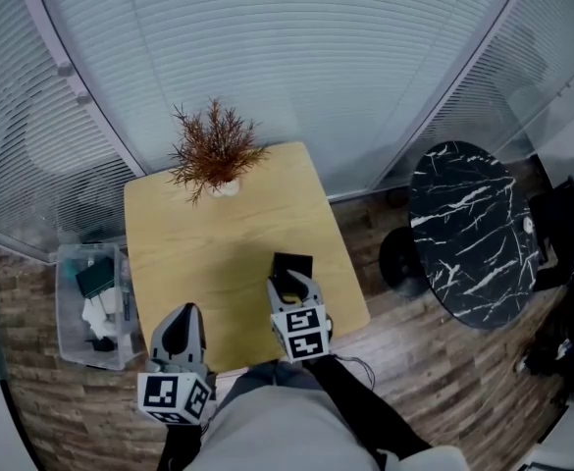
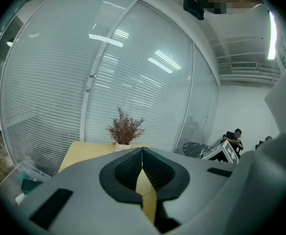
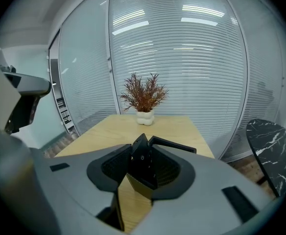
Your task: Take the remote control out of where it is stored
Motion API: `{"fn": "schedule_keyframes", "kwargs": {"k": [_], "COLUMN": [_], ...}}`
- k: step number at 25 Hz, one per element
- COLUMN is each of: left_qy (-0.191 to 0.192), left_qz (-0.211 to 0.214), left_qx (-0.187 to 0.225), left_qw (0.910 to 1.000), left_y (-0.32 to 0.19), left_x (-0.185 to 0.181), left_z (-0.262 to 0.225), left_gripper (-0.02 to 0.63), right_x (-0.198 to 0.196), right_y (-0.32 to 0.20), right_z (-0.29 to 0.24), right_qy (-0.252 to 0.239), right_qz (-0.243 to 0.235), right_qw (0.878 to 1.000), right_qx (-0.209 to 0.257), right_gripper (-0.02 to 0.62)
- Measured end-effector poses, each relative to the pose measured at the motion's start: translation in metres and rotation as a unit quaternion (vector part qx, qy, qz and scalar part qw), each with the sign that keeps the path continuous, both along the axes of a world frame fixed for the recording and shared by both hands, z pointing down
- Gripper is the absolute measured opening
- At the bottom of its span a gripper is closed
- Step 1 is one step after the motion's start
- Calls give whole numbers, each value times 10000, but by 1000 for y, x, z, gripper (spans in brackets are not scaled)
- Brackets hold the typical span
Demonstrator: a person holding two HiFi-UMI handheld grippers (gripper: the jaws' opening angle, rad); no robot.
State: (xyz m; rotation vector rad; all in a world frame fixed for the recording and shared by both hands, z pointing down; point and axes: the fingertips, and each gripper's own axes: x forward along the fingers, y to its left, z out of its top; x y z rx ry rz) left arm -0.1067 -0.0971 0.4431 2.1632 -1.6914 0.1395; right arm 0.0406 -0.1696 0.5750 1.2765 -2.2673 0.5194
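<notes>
My right gripper [image 3: 142, 156] is shut on a black remote control [image 3: 143, 169], which stands tilted between the pads with its small buttons showing. Just behind the jaws lies the black open holder [image 3: 174, 144] on the wooden table [image 3: 172, 126]. In the head view the right gripper [image 1: 291, 283] hangs over the table's near right part, right at the black holder [image 1: 292, 262]; the remote itself is mostly hidden there. My left gripper [image 1: 181, 318] hovers at the table's near edge, shut, with nothing between its pads [image 2: 133, 168].
A dried reddish plant in a white pot [image 1: 216, 157] stands at the table's far edge. A clear plastic bin [image 1: 90, 307] with odds and ends sits on the floor to the left. A round black marble table [image 1: 473, 234] stands to the right. Blinded glass walls [image 1: 296, 57] lie beyond.
</notes>
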Motion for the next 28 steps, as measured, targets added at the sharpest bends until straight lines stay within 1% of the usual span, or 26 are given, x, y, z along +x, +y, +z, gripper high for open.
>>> {"fn": "schedule_keyframes", "kwargs": {"k": [9, 12, 28], "left_qy": [35, 46, 75], "left_qz": [31, 39, 120], "left_qx": [4, 13, 45], "left_qw": [10000, 10000, 9999], "left_y": [-3, -4, -5], "left_x": [1, 2, 4], "left_z": [1, 1, -1], "left_gripper": [9, 9, 9], "right_x": [3, 7, 20], "right_y": [-1, -2, -2], "right_z": [-1, -3, -7], "right_qy": [158, 220, 377], "right_qz": [3, 49, 213], "right_qw": [9999, 9997, 9988], "right_qx": [60, 120, 217], "right_gripper": [127, 110, 89]}}
